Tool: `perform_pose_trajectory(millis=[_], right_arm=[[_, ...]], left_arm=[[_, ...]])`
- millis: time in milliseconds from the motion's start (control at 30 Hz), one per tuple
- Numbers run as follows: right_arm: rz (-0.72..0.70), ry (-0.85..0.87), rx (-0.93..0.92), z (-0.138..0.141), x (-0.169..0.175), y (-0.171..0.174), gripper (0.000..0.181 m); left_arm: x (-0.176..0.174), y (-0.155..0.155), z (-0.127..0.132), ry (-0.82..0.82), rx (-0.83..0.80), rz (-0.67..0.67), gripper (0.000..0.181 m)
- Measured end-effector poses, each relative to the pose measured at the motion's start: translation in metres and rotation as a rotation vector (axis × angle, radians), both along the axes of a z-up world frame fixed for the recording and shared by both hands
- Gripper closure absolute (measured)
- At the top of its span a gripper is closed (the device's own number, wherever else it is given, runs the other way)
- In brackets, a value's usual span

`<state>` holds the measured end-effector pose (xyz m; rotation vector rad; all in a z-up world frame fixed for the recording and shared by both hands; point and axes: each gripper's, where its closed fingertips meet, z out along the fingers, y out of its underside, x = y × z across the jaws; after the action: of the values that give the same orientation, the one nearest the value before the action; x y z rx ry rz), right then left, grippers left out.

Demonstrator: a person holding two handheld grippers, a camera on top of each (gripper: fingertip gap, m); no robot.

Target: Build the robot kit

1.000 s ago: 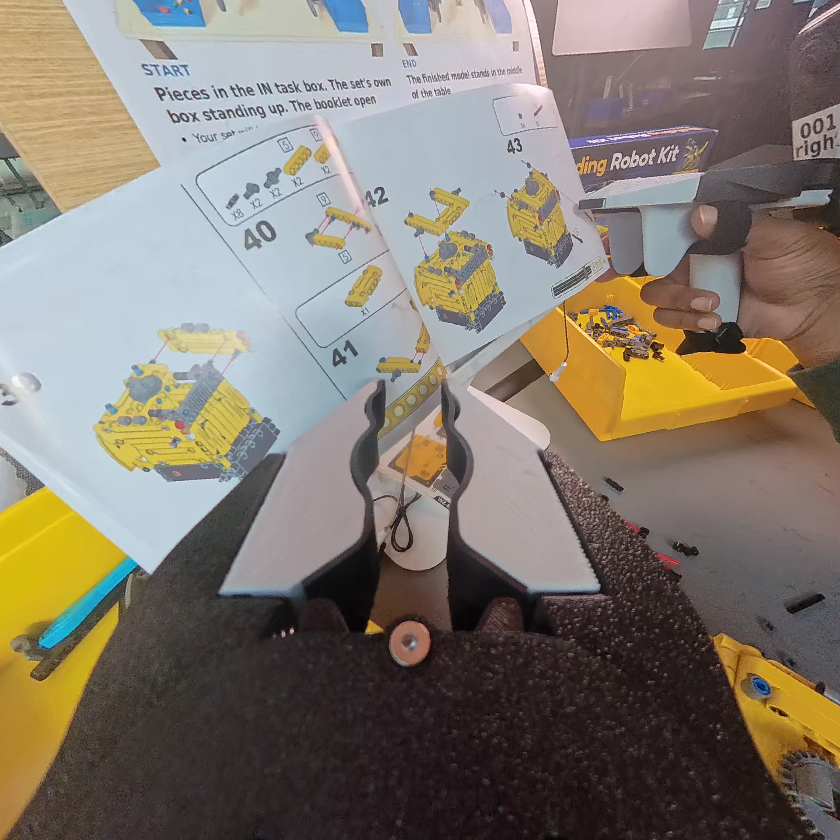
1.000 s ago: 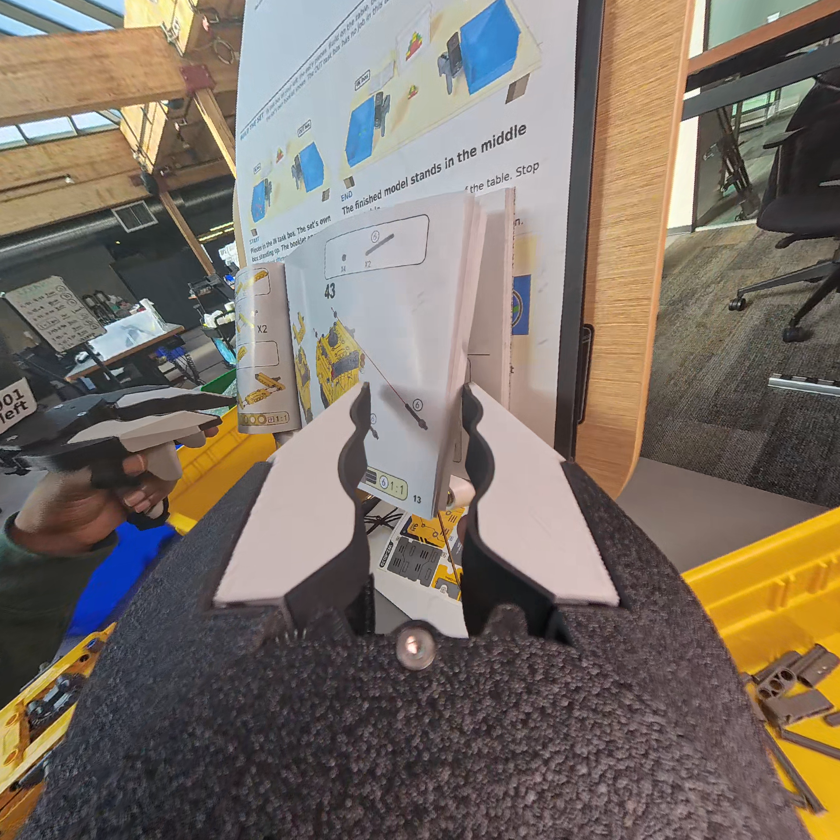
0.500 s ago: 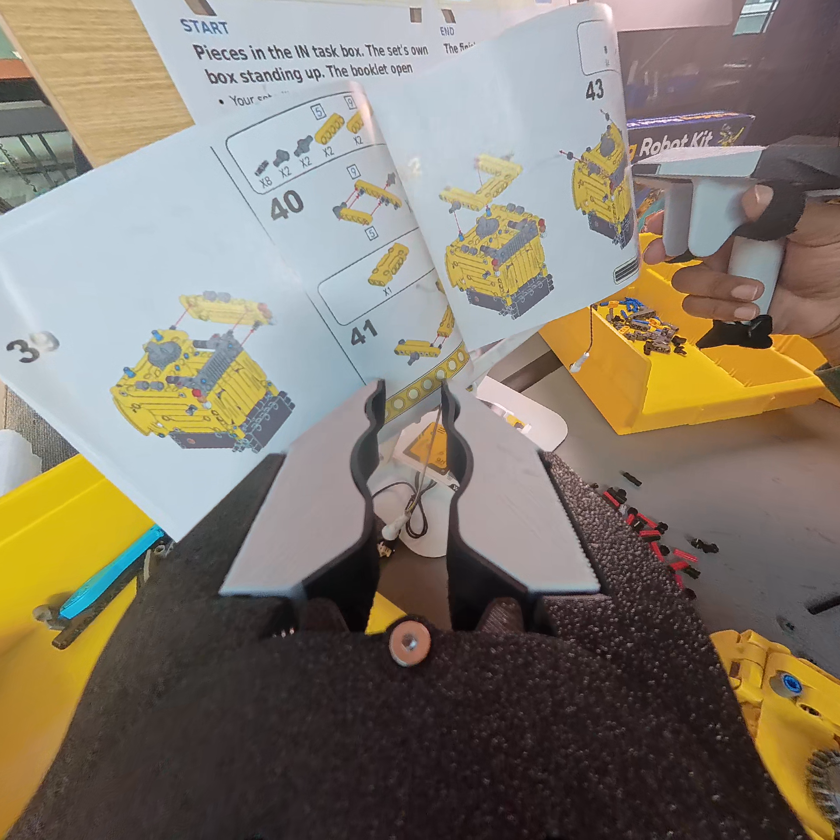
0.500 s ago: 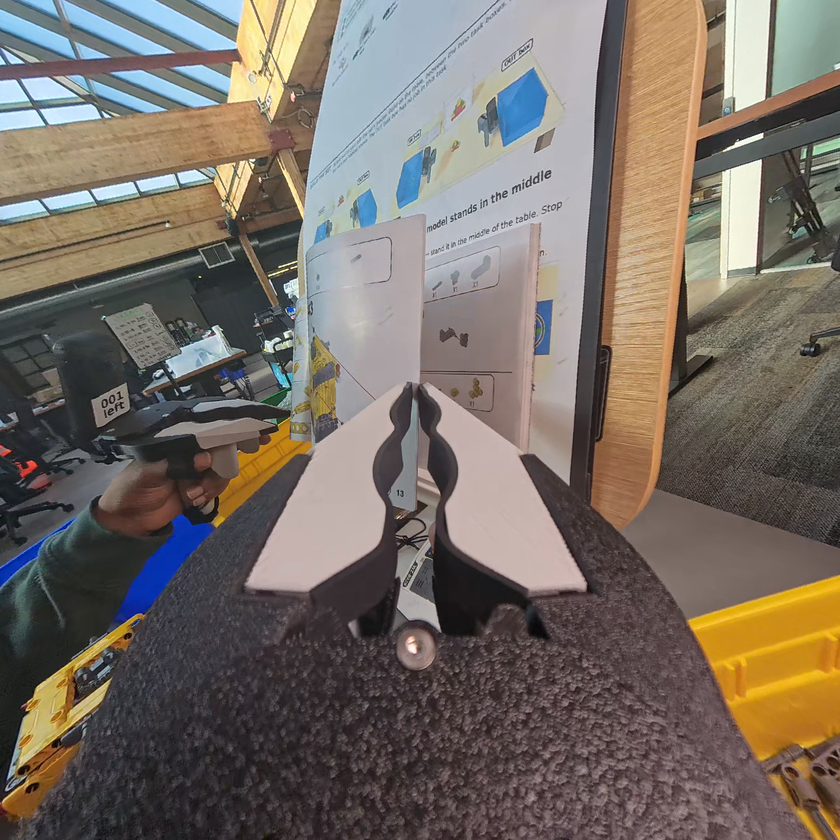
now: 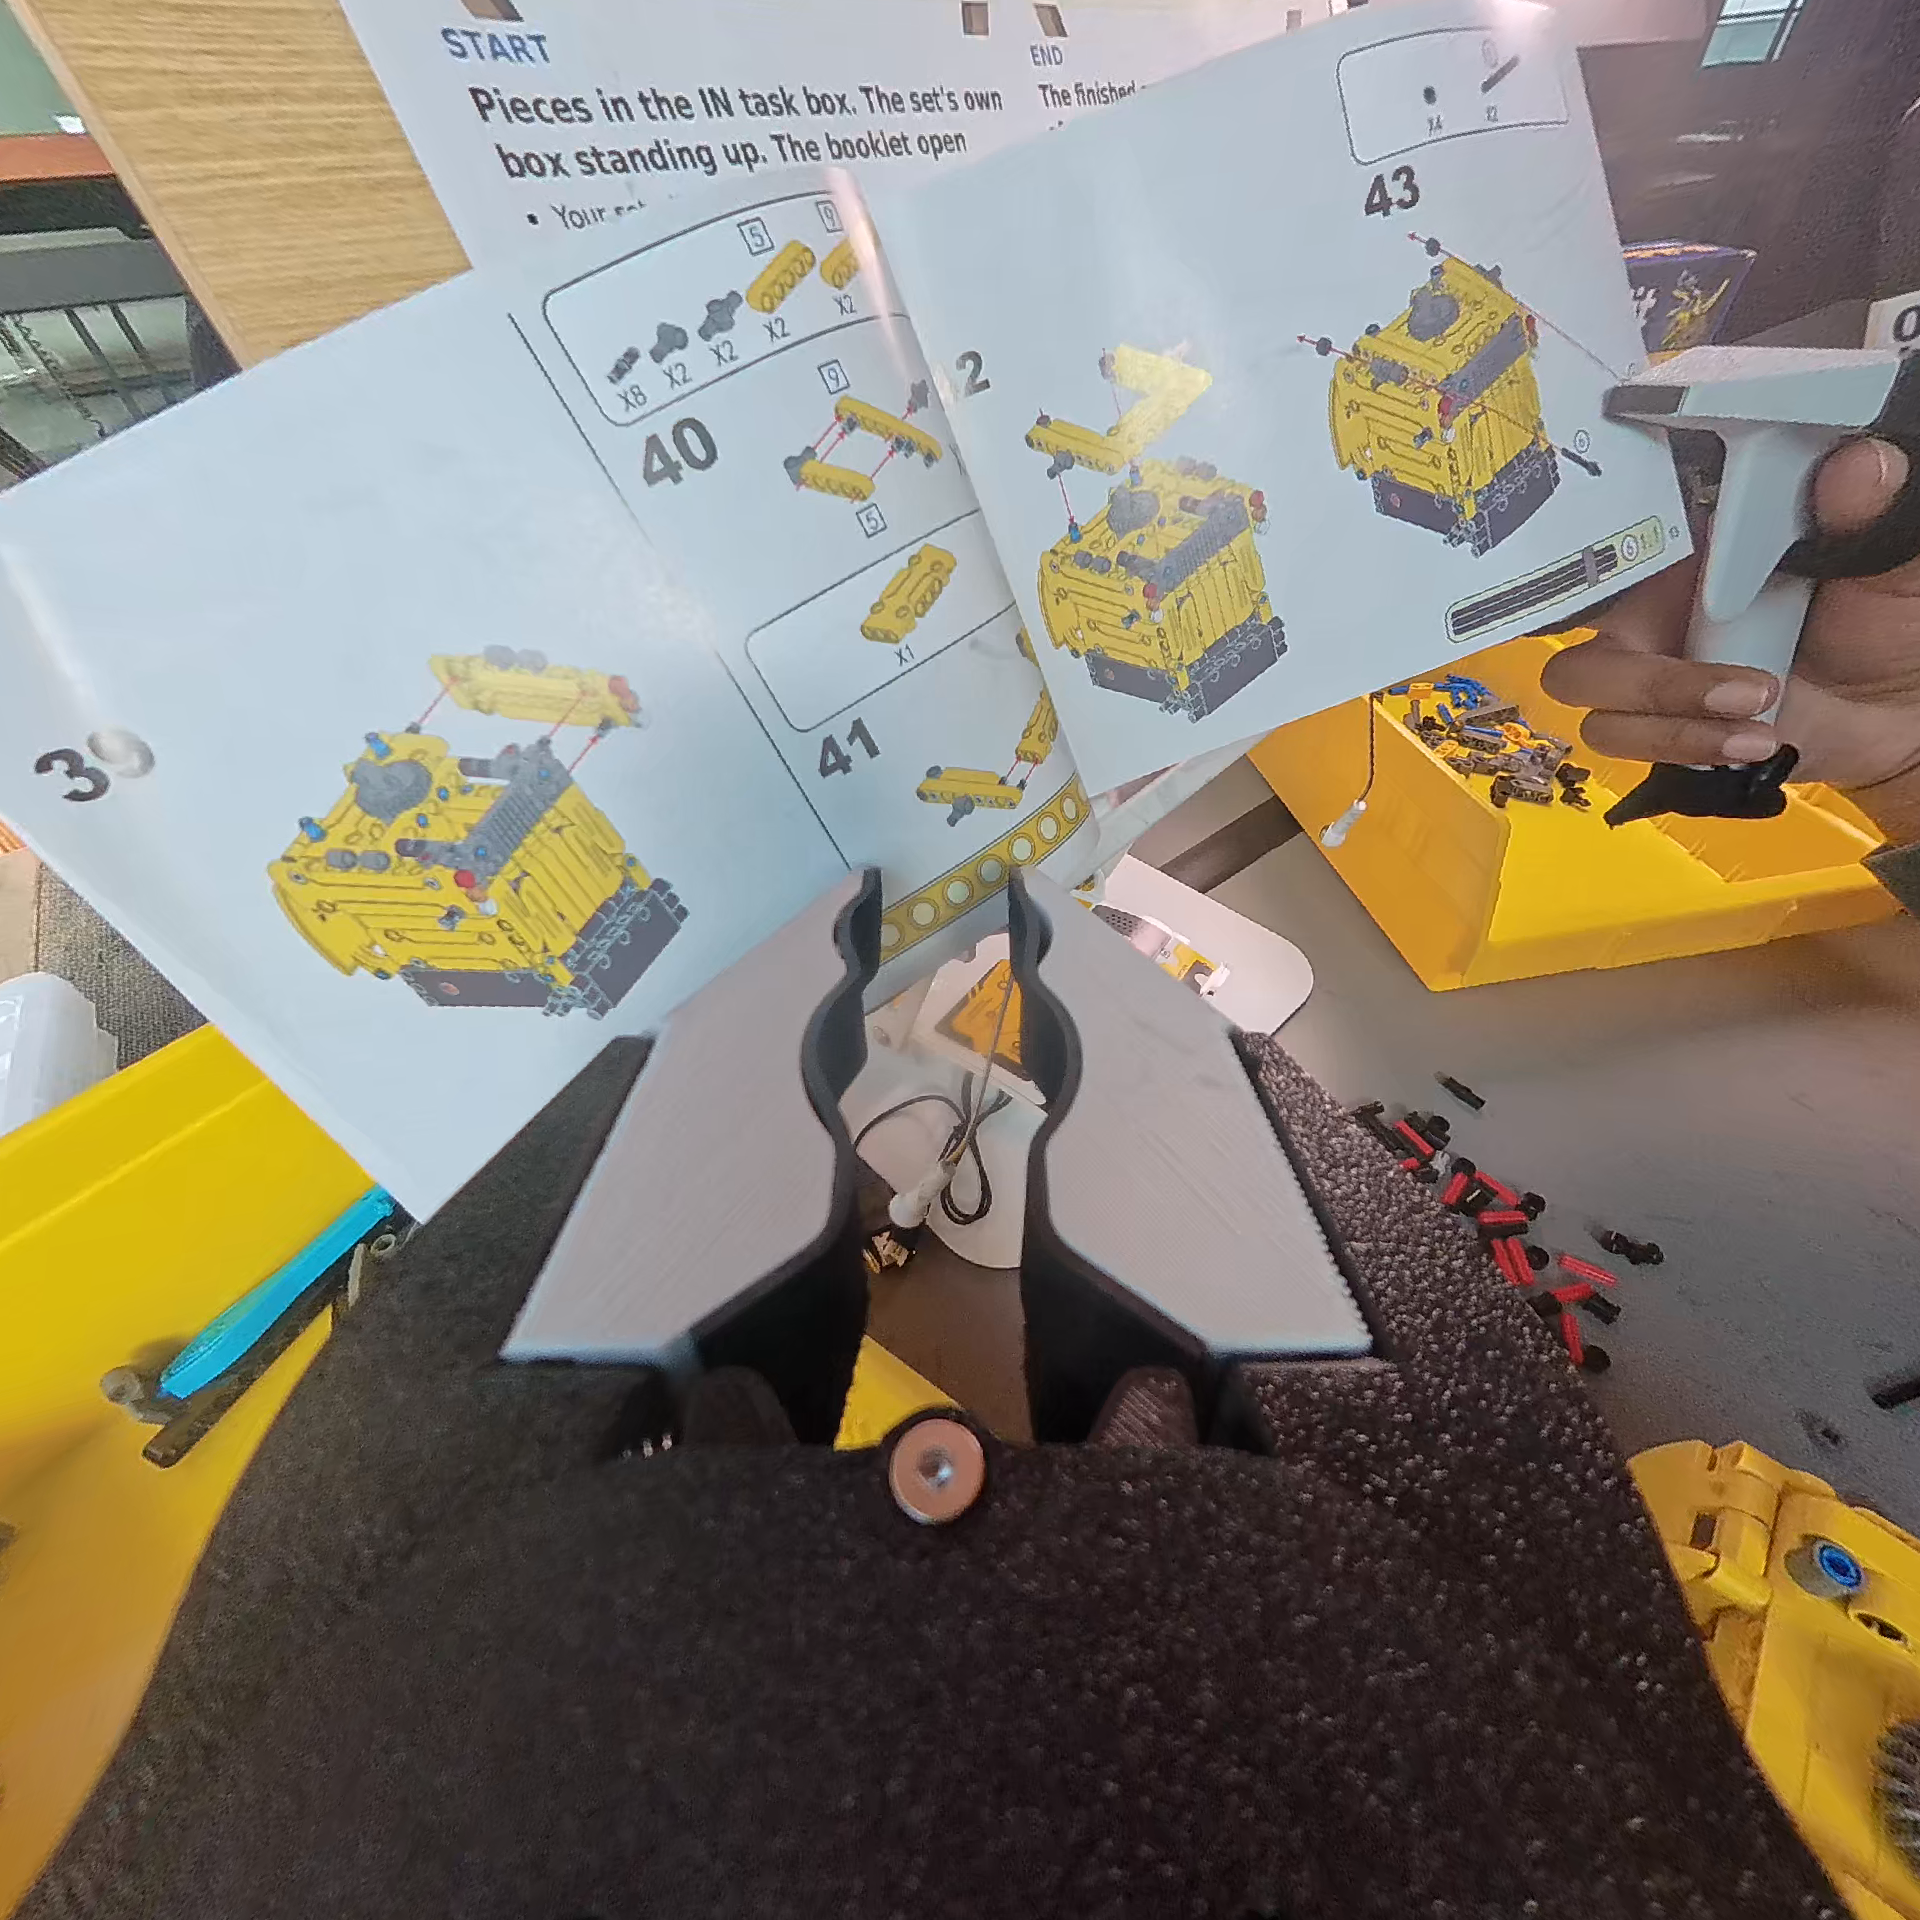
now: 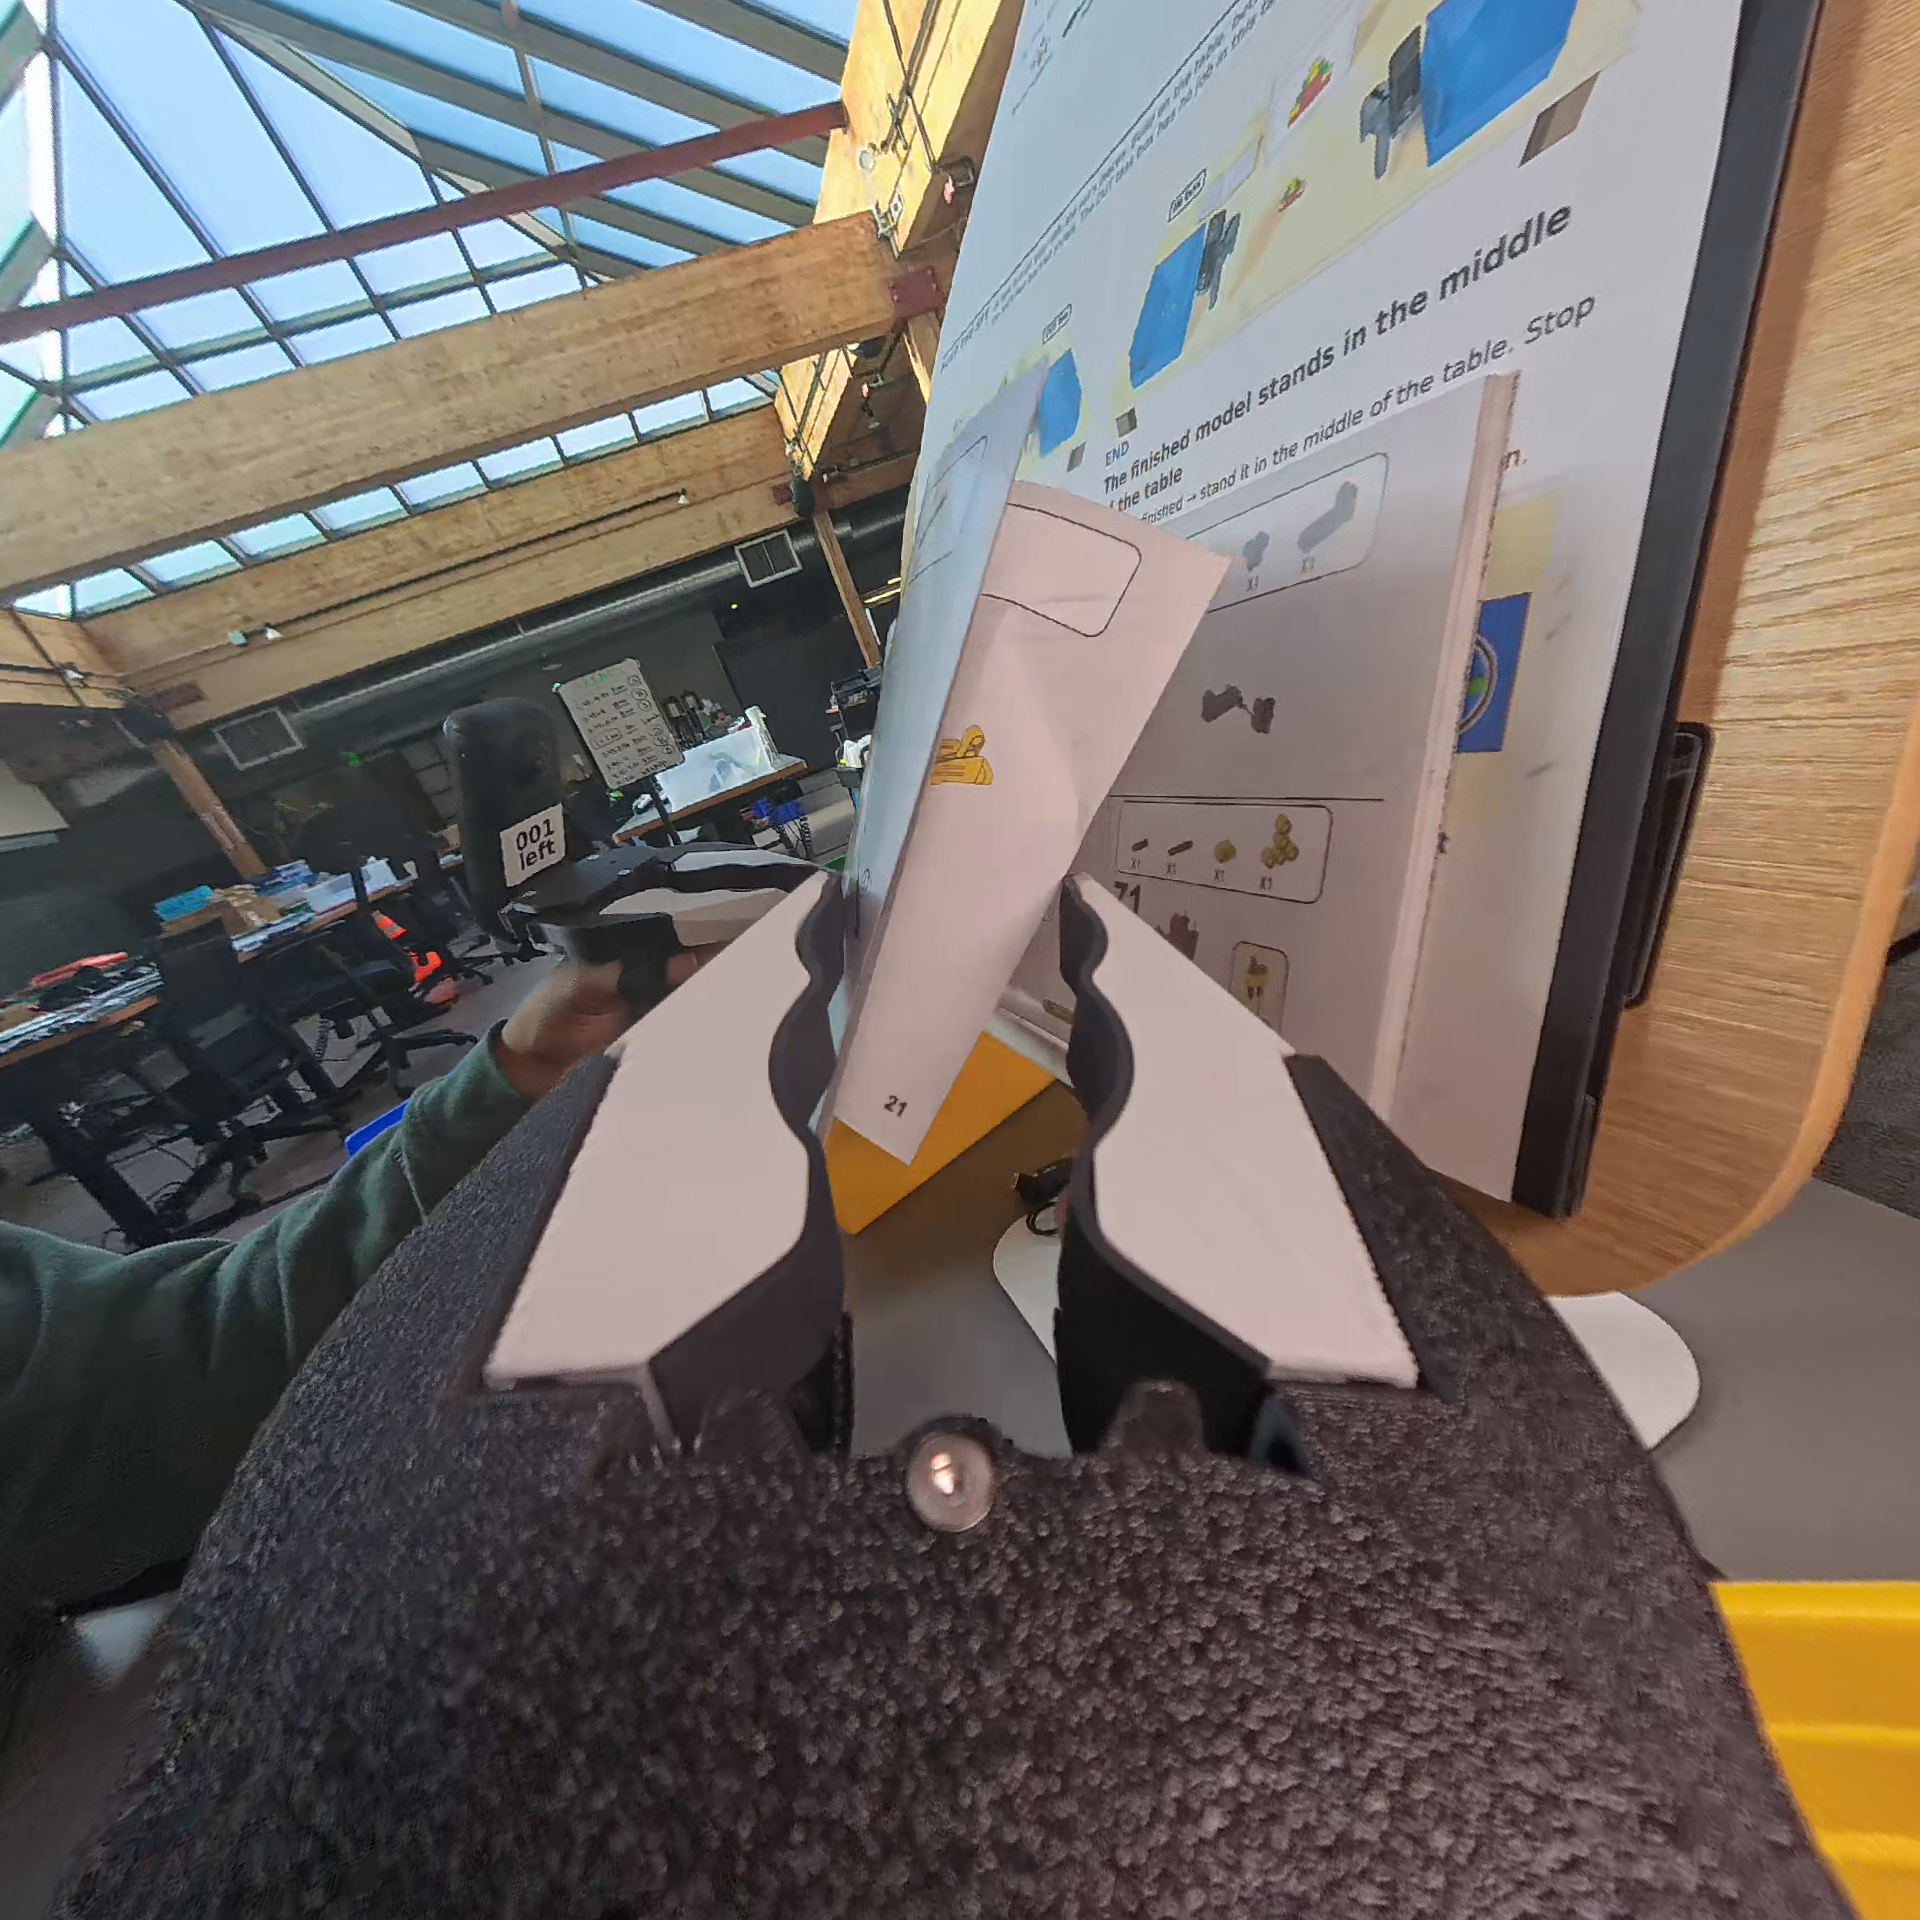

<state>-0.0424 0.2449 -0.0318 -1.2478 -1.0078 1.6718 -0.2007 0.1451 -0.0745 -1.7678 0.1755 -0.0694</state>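
The left gripper (image 5: 943, 894) is standing with its jaws a little apart and holding nothing; the lower edge of the open booklet (image 5: 582, 665) is hanging just beyond its fingertips, with pages showing drawings of a yellow model. One page (image 5: 1288, 416) is lifting away to the right of the gripper, and the right gripper (image 5: 1756, 416) is sitting at the outer edge of that page (whether it is touching the paper, I cannot tell).

In the right wrist view the right gripper (image 6: 945, 904) is standing with its jaws apart, and a loose page (image 6: 997, 831) is hanging between the two fingers, close to the left finger (image 6: 717, 1132); it is not pinched. Behind the page the booklet (image 6: 1320, 748) is leaning on a printed board (image 6: 1434, 260).

To the right of the left gripper, small red and black pins (image 5: 1496, 1226) are lying on the grey table (image 5: 1662, 1091), and a yellow bin (image 5: 1558, 883) with parts is sitting farther away.
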Motion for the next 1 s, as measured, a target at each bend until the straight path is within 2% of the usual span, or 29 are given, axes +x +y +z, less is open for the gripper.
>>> perform_pose_trajectory(millis=[67,233,267,400,500,700,833,967,1000], right_arm=[[0.012,0.025,-0.028,0.003,0.003,0.001,0.147],[0.005,0.099,-0.061,0.011,0.013,0.008,0.179],[-0.005,0.103,-0.061,0.011,0.013,0.009,0.18],[0.018,0.095,-0.059,0.013,0.008,0.005,0.179],[0.07,0.094,-0.07,0.012,0.004,-0.003,0.166],[0.184,0.152,-0.122,0.017,0.01,-0.014,0.154],[0.245,0.084,-0.13,0.004,0.008,-0.024,0.136],[0.264,0.061,-0.108,0.007,0.007,-0.034,0.137],[0.238,0.045,-0.087,0.007,0.005,-0.033,0.153]], left_arm=[[-0.001,0.0,0.0,-0.003,0.0,0.001,0.158],[-0.004,-0.001,0.001,-0.007,0.002,0.007,0.158],[-0.004,-0.002,0.001,-0.007,0.003,0.008,0.158],[-0.008,-0.002,0.0,-0.005,0.0,0.016,0.158],[-0.011,-0.003,0.0,-0.006,0.0,0.022,0.157],[-0.014,-0.004,0.0,-0.014,0.003,0.026,0.157],[-0.014,-0.004,0.002,-0.017,0.008,0.026,0.157],[-0.013,-0.004,0.001,-0.015,0.006,0.022,0.157],[-0.012,-0.004,0.001,-0.015,0.005,0.021,0.157]])
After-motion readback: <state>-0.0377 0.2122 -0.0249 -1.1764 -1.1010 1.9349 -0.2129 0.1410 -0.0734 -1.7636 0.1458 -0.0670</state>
